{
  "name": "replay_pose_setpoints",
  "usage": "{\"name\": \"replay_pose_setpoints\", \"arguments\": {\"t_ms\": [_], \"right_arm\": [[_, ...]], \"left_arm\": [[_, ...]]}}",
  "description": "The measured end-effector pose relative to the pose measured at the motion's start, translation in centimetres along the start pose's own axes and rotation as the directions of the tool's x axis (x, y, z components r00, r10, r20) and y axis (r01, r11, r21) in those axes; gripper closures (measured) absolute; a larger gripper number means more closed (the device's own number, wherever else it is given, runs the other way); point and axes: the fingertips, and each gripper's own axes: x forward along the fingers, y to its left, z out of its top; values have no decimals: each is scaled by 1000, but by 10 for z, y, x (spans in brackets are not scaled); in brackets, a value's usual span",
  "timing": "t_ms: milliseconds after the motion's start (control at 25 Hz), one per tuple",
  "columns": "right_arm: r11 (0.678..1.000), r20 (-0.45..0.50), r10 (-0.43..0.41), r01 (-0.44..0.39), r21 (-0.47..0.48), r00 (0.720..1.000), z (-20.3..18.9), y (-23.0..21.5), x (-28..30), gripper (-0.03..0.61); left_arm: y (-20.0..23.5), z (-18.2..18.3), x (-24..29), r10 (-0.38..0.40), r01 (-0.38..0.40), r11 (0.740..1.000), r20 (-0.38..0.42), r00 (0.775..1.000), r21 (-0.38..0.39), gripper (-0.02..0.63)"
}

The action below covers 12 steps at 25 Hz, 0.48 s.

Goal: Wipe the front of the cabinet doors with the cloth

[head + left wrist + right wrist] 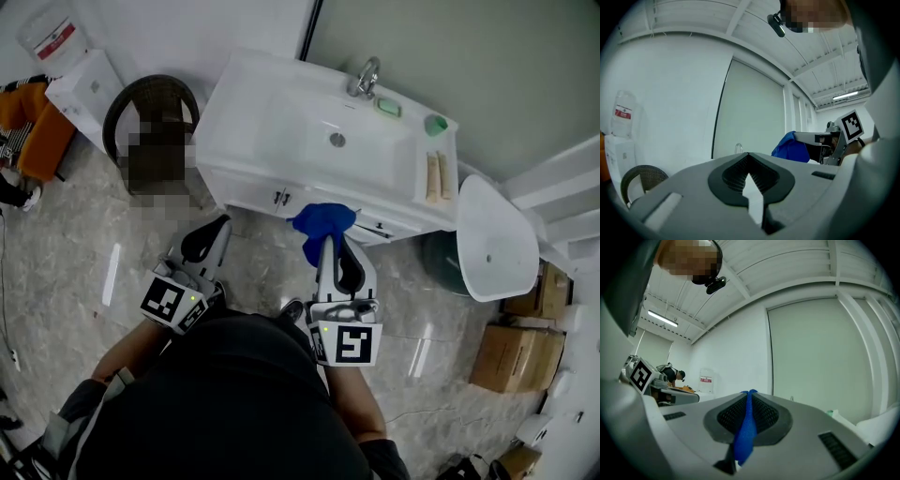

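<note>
Pinching a blue cloth between its jaws, the right gripper sits just below the middle of the head view and points up the frame toward the white cabinet doors under the sink. The cloth bunches out past the jaw tips, right at the cabinet front and just under the counter edge, a little to the right of the two small door handles. Whether it actually presses on the door cannot be told from here. In the right gripper view the jaws are closed tight on a thin blue fold that runs up the seam between the two ribbed pads. The left gripper is lower left of the cloth, near the left door but apart from it, over the marbled floor. Its own view shows the pads meeting at the tips with nothing caught between them, only a pale sliver of gap lower down. A tap stands at the back of the sink near the top of the frame. A dark wicker chair is at the upper left, beside the cabinet. Cardboard boxes lie at the lower right.
</note>
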Motion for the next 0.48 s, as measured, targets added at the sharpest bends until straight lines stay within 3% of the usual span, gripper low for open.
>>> {"name": "replay_pose_setpoints", "arguments": {"t_ms": [480], "right_arm": [[999,-44,15,-13,33,999,-23,-3,-2,549]], "left_arm": [[-7,-16,6,-7,7,1000,-43,999,-3,615]]}}
